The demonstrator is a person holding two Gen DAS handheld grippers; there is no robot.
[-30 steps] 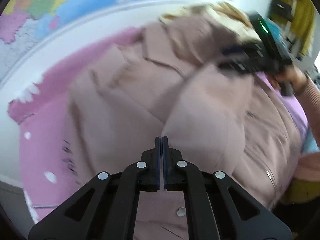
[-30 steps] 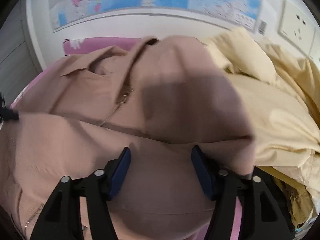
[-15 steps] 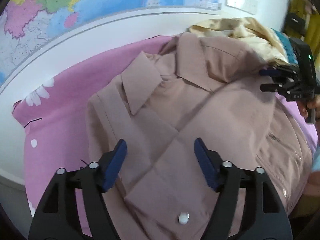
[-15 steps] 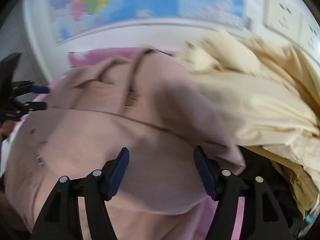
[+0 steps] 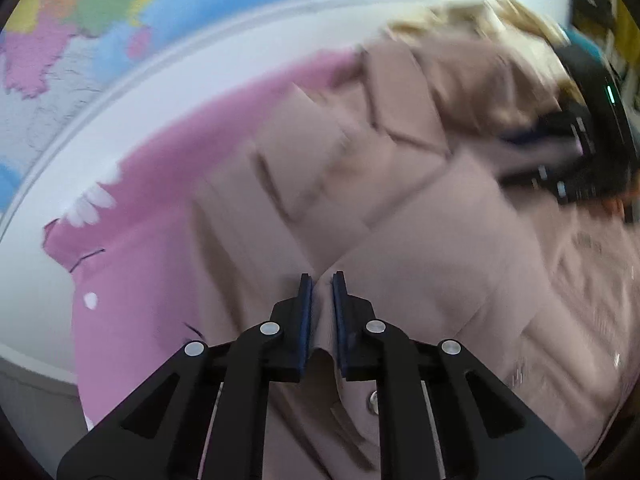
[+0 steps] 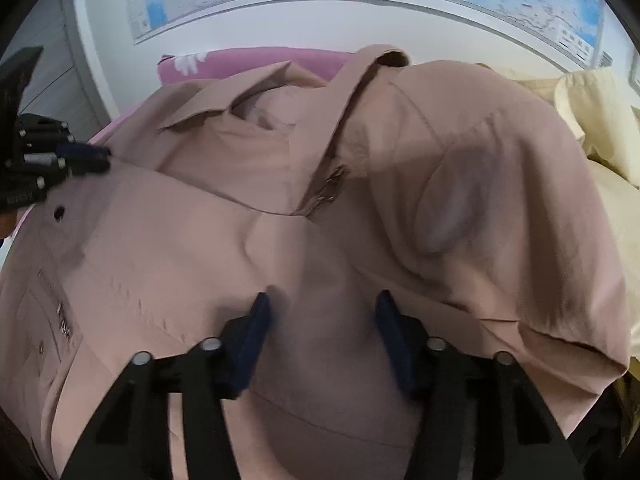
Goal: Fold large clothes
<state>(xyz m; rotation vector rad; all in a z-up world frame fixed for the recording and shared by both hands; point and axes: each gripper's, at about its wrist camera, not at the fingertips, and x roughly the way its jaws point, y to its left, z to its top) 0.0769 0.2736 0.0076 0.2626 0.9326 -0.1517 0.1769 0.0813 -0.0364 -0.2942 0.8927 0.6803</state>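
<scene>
Beige cloth fills both views: a jacket [image 6: 280,240] is spread collar-up on a pink sheet [image 5: 152,208], with a yellow garment [image 6: 600,152] heaped just beside it under a wall map [image 5: 100,12]. The left gripper [image 5: 320,312] is seen with its jaws nearly together and closing, a ridge of the jacket's sleeve edge caught between the pads. The right gripper [image 6: 320,332] is held about half open and closing; a hump of the jacket's cloth sits between its fingers, but the pads are not seen pressing on it.

The step in hand is judged to be the gathering of both sides for a fold. Next, a firm pinch is called for on the right side before any lift, so that both edges can be carried across together and the cloth is not dragged askew.
</scene>
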